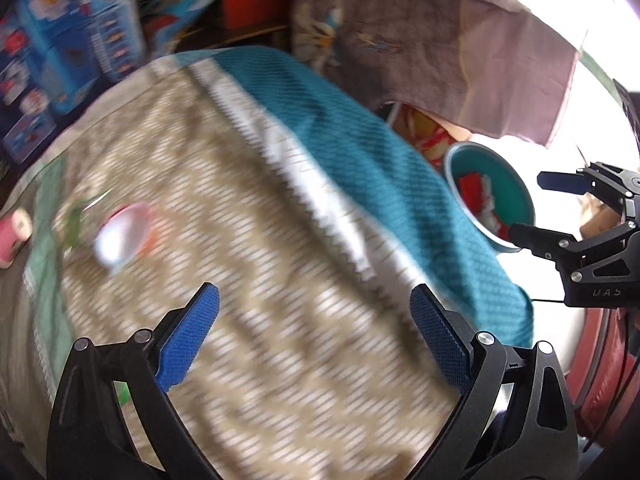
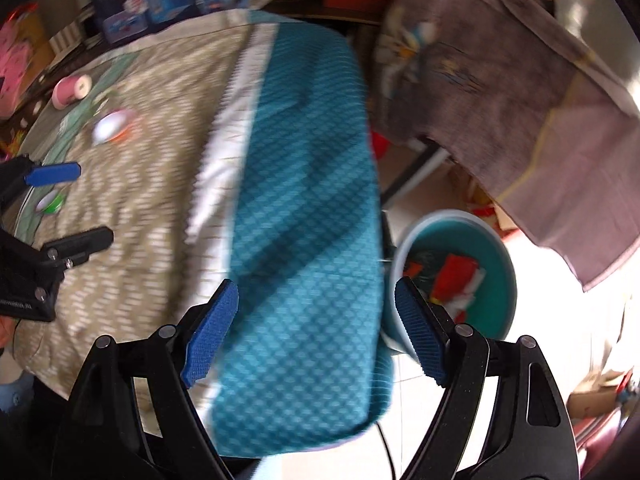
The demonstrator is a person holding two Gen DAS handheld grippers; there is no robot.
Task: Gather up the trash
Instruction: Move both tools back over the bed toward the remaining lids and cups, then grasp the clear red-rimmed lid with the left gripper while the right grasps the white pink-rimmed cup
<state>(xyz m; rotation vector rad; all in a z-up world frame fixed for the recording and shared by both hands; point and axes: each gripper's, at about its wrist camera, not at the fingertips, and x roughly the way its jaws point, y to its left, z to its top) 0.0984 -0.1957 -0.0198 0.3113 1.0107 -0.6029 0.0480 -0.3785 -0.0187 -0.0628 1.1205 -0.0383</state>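
Both views motion-blurred. Left tool (image 1: 316,332): jaws wide, nothing between them, above the patterned cloth on the tabletop (image 1: 248,280). Right tool (image 2: 312,334): jaws wide, empty, over the teal cloth edge (image 2: 304,240), with the teal bin (image 2: 460,276) just beyond on the floor.

Bin already holds red-and-white scraps (image 2: 456,276); judged partly done.

Left on the tabletop, farther out: a green-and-white wrapper (image 2: 51,202) between the left tool's fingers as the right view shows them, a crumpled white-and-orange piece (image 2: 112,126), then a pink roll (image 2: 71,90) near the far edge; trash or not, cannot tell. Clutter and hanging fabric (image 2: 500,80) behind.
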